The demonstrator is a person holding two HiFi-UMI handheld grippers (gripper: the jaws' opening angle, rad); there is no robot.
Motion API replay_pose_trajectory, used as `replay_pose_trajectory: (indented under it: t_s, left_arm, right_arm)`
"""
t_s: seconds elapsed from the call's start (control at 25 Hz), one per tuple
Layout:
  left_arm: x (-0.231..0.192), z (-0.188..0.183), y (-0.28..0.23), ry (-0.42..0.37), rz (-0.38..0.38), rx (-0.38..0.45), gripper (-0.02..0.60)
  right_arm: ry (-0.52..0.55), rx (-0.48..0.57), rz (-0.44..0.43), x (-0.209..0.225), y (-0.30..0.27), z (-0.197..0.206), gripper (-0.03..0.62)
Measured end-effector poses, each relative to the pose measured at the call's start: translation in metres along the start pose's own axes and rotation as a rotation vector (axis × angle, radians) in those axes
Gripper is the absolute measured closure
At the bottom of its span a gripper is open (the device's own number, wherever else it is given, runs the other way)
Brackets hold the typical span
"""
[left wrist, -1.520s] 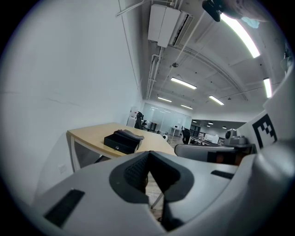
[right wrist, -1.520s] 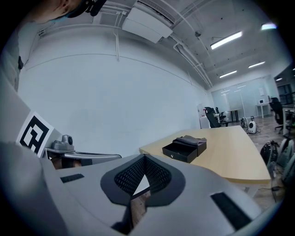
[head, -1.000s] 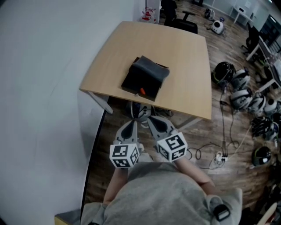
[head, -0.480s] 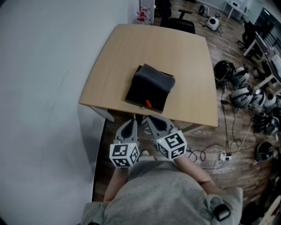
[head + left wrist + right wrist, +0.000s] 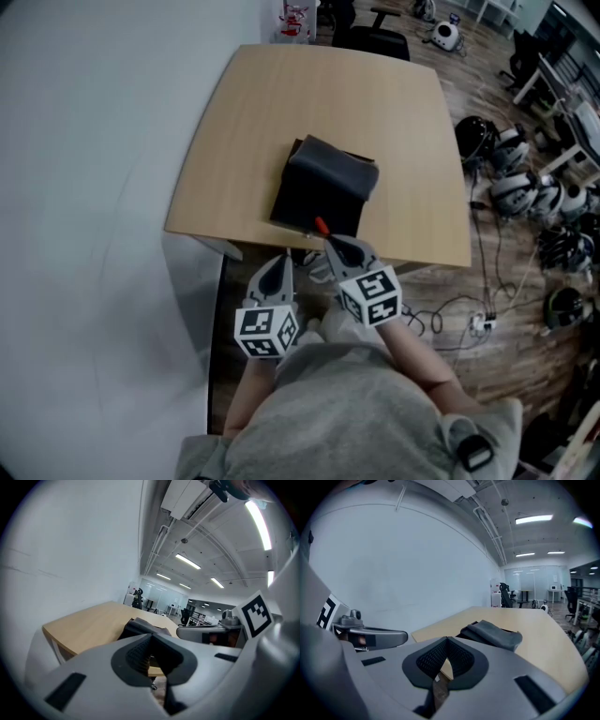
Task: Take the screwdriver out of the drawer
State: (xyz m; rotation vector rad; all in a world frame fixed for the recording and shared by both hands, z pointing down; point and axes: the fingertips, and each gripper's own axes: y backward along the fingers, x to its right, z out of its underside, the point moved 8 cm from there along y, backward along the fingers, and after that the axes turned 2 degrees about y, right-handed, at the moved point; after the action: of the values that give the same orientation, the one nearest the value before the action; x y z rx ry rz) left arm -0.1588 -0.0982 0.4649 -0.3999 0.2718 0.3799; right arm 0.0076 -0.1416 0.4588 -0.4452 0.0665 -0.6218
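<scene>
A black drawer box [image 5: 314,199] with a dark grey cloth [image 5: 336,169] draped over it sits near the front edge of a wooden table [image 5: 253,122]. A small red-orange piece [image 5: 321,225], apparently the screwdriver's handle, pokes out of its front. My right gripper [image 5: 336,245] is shut and empty, its tip at the table's edge just short of that piece. My left gripper [image 5: 278,263] is also shut and empty, lower and to the left, in front of the table. The box [image 5: 139,627] lies ahead in the left gripper view, past the left gripper [image 5: 151,638]. The cloth [image 5: 494,633] lies beyond the right gripper [image 5: 446,642].
A white wall [image 5: 84,187] runs along the left. Several helmets [image 5: 511,187] and a power strip with cables [image 5: 480,323] lie on the wooden floor at right. A black office chair [image 5: 373,39] stands behind the table. A table leg [image 5: 217,246] is under the near left corner.
Both grippers have come forward toward the table's front edge. The right one went further and now sits close to the red-orange piece. Both stayed shut.
</scene>
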Motion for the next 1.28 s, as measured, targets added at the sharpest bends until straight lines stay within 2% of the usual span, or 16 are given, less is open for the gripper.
replay_pose_trajectory:
  t_s: [0.48,0.88,0.92,1.08,1.2,1.28]
  left_arm:
    - [-0.032,-0.007,-0.043,0.031,-0.020,-0.017,0.581]
    - [-0.049,-0.022,-0.085,0.042,-0.026,-0.037,0.581]
    - [-0.050,-0.023,-0.089,0.043,-0.025,-0.041,0.581]
    - [-0.056,-0.026,-0.101,0.049,-0.026,-0.049,0.581]
    - [-0.063,-0.029,-0.109,0.055,-0.031,-0.051,0.581]
    - [-0.065,-0.029,-0.114,0.059,-0.033,-0.051,0.581]
  right_arm:
    - [0.028,-0.160,0.027,0.046,-0.077,0.013,0.594]
    - [0.035,-0.341,-0.019,0.074,-0.129,0.028,0.594]
    - [0.022,-0.366,-0.026,0.075,-0.133,0.029,0.589]
    - [0.008,-0.494,-0.064,0.073,-0.148,0.032,0.500]
    - [0.040,-0.568,-0.104,0.073,-0.163,0.038,0.472]
    - [0.016,-0.611,-0.152,0.069,-0.172,0.043,0.467]
